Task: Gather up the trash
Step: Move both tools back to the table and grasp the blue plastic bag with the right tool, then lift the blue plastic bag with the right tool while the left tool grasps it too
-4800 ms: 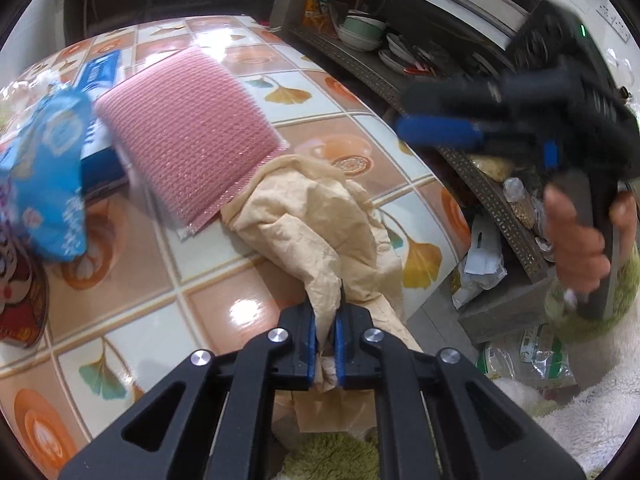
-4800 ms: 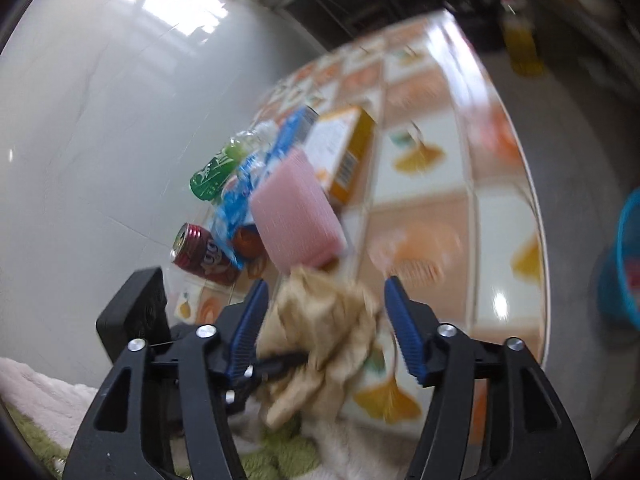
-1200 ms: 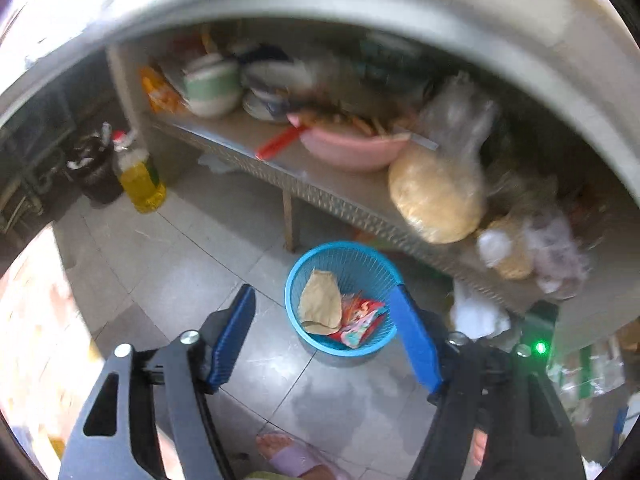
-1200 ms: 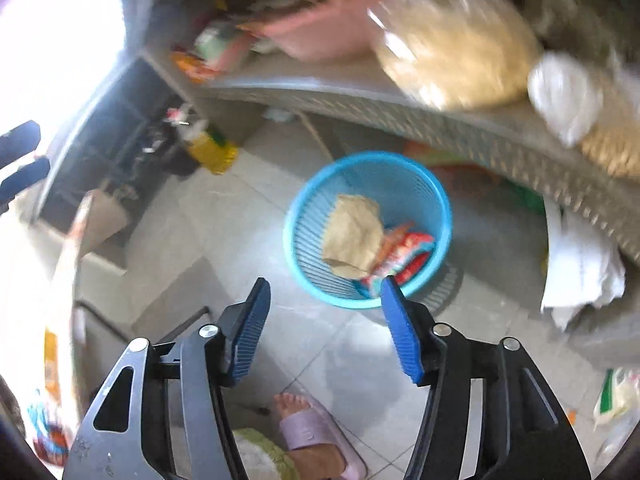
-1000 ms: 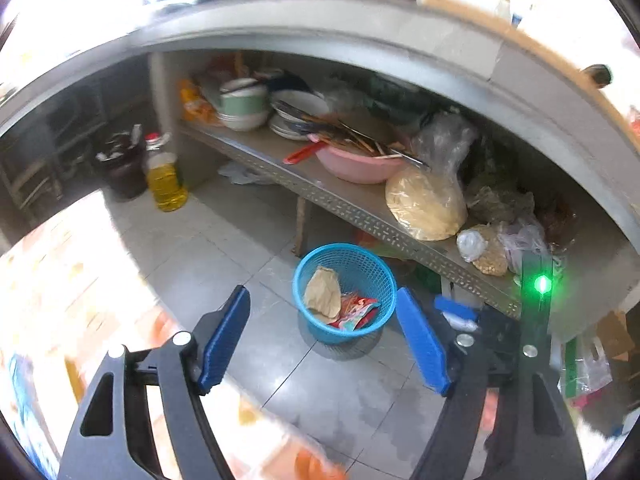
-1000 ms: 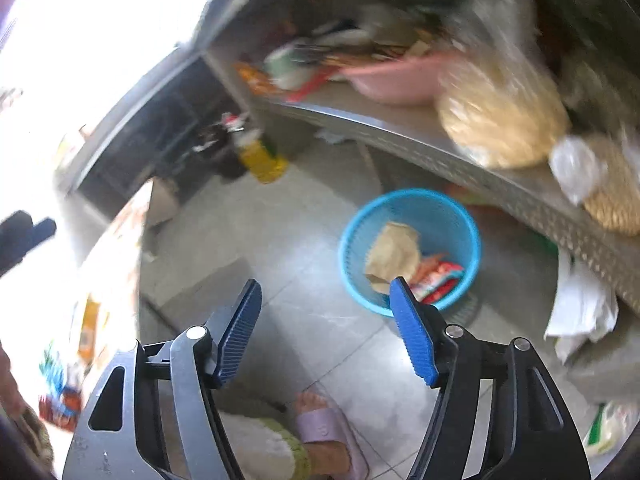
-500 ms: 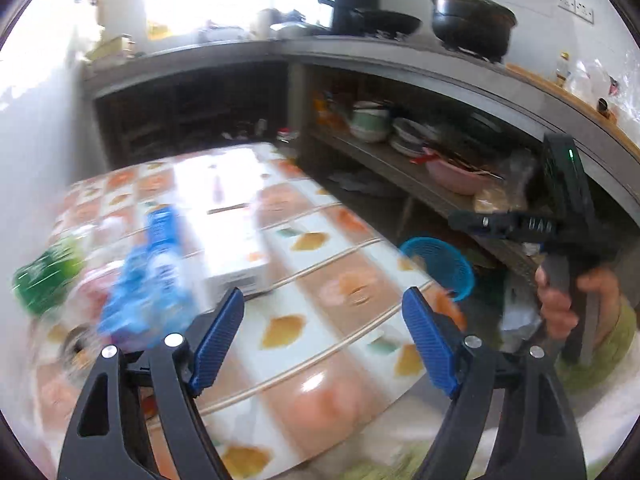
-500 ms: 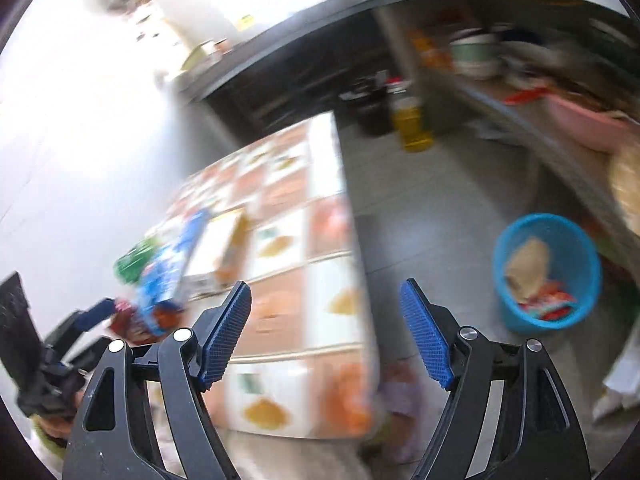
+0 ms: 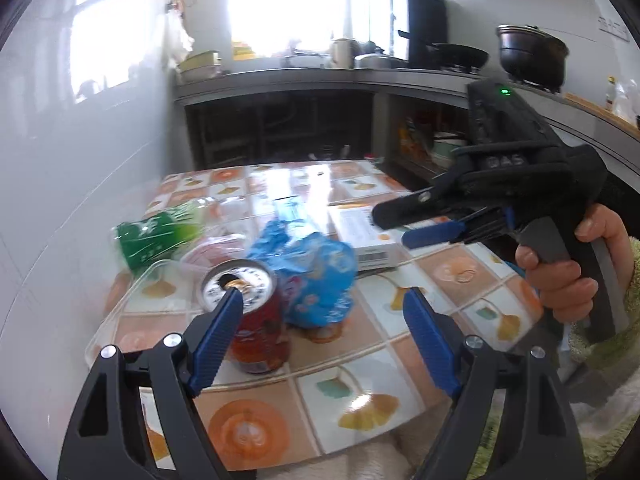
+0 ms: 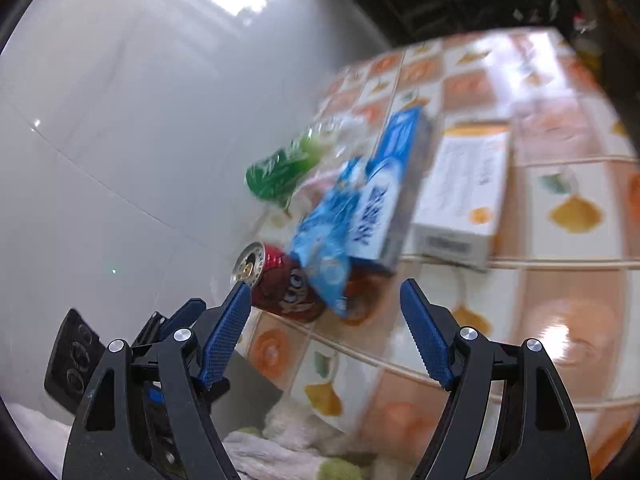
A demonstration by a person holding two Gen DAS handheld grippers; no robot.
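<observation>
Both claws have swung away from the blue mesh basket on the floor, where the crumpled tan paper now lies, and face the tiled desk (image 9: 360, 364) again; their jaws have just been opening a little further, with nothing between them.

From the left wrist view, the left claw (image 9: 324, 312) stands released above the near edge of the desk. Its left blue pad (image 9: 218, 336) overlaps the red drink can (image 9: 260, 332), which stands upright with its silver top showing; whether the pad touches the can cannot be told. A crumpled blue plastic wrapper (image 9: 316, 276) lies against the can's right side. Behind them lie a green plastic bottle (image 9: 156, 238) on its side and a white cardboard box with an orange edge (image 9: 368, 236).

The right claw (image 9: 404, 226) reaches in from the right over the white box, gripped by a hand (image 9: 568, 276) in a pale green fuzzy sleeve (image 9: 604, 344).

In the right wrist view, the right claw (image 10: 326, 304) is likewise released and empty, pointing at the blurred pile. A long blue carton (image 10: 390, 196) lies between the white box and the wrapper.
</observation>
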